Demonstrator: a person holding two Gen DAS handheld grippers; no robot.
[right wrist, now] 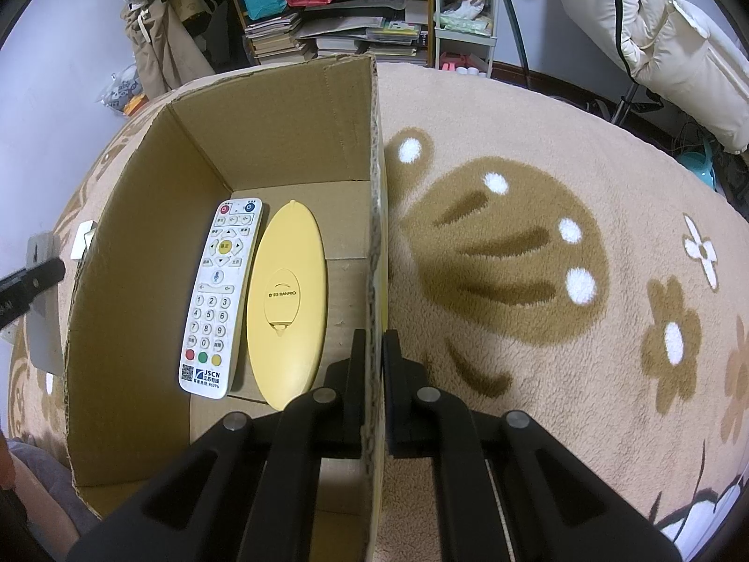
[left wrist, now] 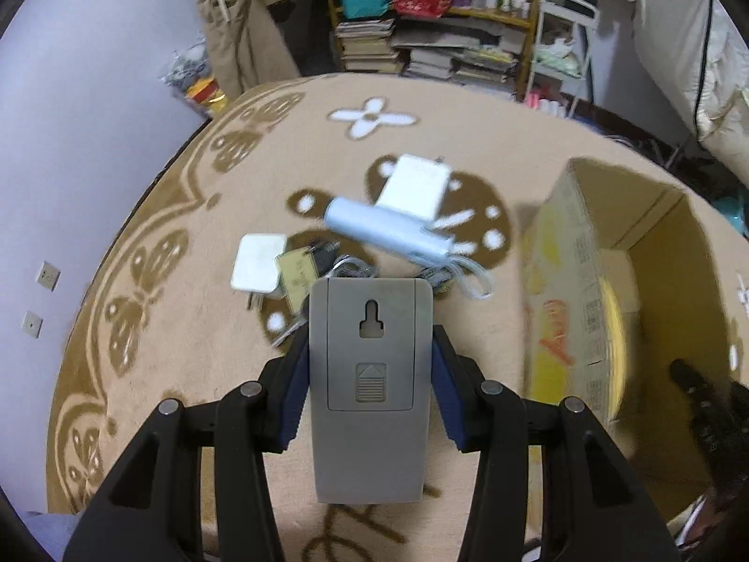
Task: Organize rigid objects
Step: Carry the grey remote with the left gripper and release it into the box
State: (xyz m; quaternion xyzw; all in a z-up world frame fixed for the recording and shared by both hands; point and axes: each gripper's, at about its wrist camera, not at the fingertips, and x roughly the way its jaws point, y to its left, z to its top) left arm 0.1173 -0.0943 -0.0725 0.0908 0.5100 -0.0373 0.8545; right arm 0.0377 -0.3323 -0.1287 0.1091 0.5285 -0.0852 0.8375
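Observation:
My left gripper (left wrist: 370,351) is shut on a grey remote (left wrist: 370,374) held back side up, above the patterned rug. Beyond it lie a white charger (left wrist: 416,183), a pale blue power bank (left wrist: 384,227) with a cable, a small white plug adapter (left wrist: 256,268) and a yellowish tag with keys (left wrist: 297,274). The cardboard box (left wrist: 580,281) stands open to the right. My right gripper (right wrist: 374,342) is shut on the box's right wall (right wrist: 374,215). Inside the box lie a white remote (right wrist: 217,295) and a yellow oval remote (right wrist: 286,304).
The beige rug (right wrist: 538,243) spreads to the right of the box. Shelves with books (left wrist: 370,44) and bags stand at the back. A white padded cover (right wrist: 655,37) hangs at the far right. The left gripper and its grey remote (right wrist: 40,290) show left of the box.

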